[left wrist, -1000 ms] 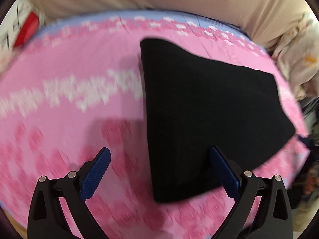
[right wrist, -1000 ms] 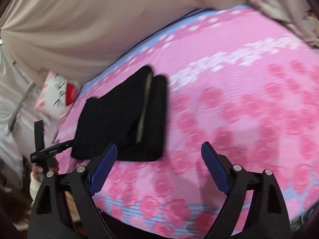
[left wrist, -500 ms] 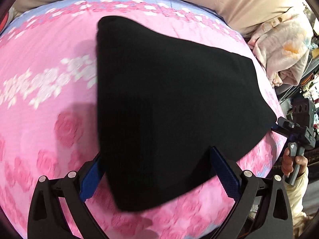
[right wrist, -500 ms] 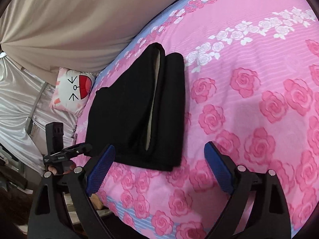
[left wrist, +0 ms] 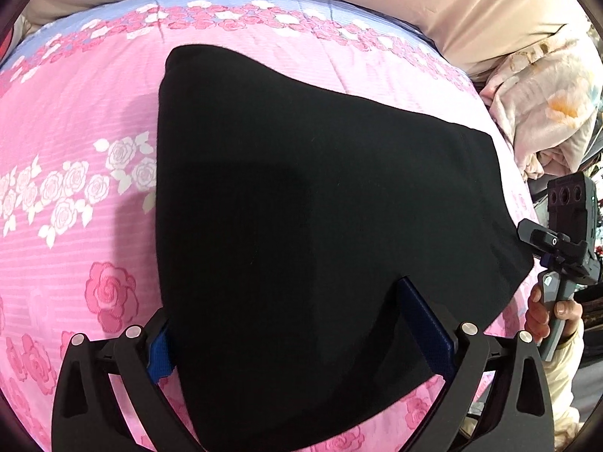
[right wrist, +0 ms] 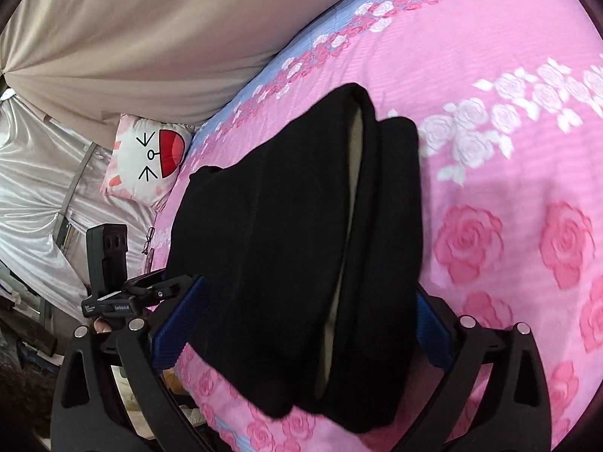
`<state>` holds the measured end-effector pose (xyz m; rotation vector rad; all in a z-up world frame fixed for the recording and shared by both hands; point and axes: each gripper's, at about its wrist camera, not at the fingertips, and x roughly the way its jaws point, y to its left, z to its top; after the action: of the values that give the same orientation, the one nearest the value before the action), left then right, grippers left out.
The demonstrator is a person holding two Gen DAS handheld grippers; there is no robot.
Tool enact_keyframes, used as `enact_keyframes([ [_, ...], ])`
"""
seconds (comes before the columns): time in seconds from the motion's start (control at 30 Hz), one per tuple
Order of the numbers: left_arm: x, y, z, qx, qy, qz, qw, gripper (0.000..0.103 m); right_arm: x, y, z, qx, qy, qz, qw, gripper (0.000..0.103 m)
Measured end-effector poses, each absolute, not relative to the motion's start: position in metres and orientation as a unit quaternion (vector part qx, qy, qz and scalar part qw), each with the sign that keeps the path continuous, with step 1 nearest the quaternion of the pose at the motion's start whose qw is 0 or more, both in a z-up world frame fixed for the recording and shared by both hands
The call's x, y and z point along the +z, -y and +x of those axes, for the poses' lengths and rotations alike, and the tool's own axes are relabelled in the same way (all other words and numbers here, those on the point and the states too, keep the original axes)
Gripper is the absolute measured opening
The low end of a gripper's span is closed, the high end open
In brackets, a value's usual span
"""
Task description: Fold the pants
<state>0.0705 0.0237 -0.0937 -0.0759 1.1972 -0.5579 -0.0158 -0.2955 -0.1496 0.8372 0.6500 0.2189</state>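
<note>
Pants (left wrist: 320, 226): black, folded into a compact stack, lying on a bed with pink rose-print bedspread (left wrist: 75, 245). Pale lining shows between layers in right wrist view. Left gripper (left wrist: 297, 335): fingers spread wide, straddling the near corner of the stack, not pressing. Right gripper (right wrist: 305, 324): jaws just opened further, wide apart either side of the stack's near end. Cartoon pillow (right wrist: 147, 158) at bed's far corner.

Pillow (right wrist: 149, 158): no words; only a drawn cartoon face, black whisker strokes, a small ring, a red half-round mouth.
Left gripper (right wrist: 113, 307): small white lettering on its body, too small to read.
Bedsheet (left wrist: 75, 188): rose pattern only, no lettering.
</note>
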Motion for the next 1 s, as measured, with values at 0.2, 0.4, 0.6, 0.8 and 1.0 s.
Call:
enact_keyframes([
  [0.2,-0.094,-0.018,0.077,-0.241,-0.544,-0.040,0.802,0.098,-0.146,0.284,-0.008,0.082,-0.303,0.371,0.874,0.093],
  [0.4,-0.088,-0.015,0.072,-0.228,-0.524,-0.036,0.819,0.074,-0.141,0.279,-0.016,0.039,-0.299,0.349,0.887,0.046],
  [0.6,-0.061,-0.026,0.053,-0.221,-0.502,-0.026,0.836,0.041,-0.105,0.260,-0.040,0.041,-0.267,0.315,0.910,0.038],
  [0.8,-0.054,-0.041,0.021,-0.257,-0.523,-0.047,0.811,0.040,-0.111,0.252,-0.073,0.047,-0.281,0.333,0.899,0.038],
  [1.0,-0.090,-0.041,0.025,-0.210,-0.541,-0.054,0.812,0.080,-0.161,0.267,-0.074,0.022,-0.301,0.394,0.868,0.069],
])
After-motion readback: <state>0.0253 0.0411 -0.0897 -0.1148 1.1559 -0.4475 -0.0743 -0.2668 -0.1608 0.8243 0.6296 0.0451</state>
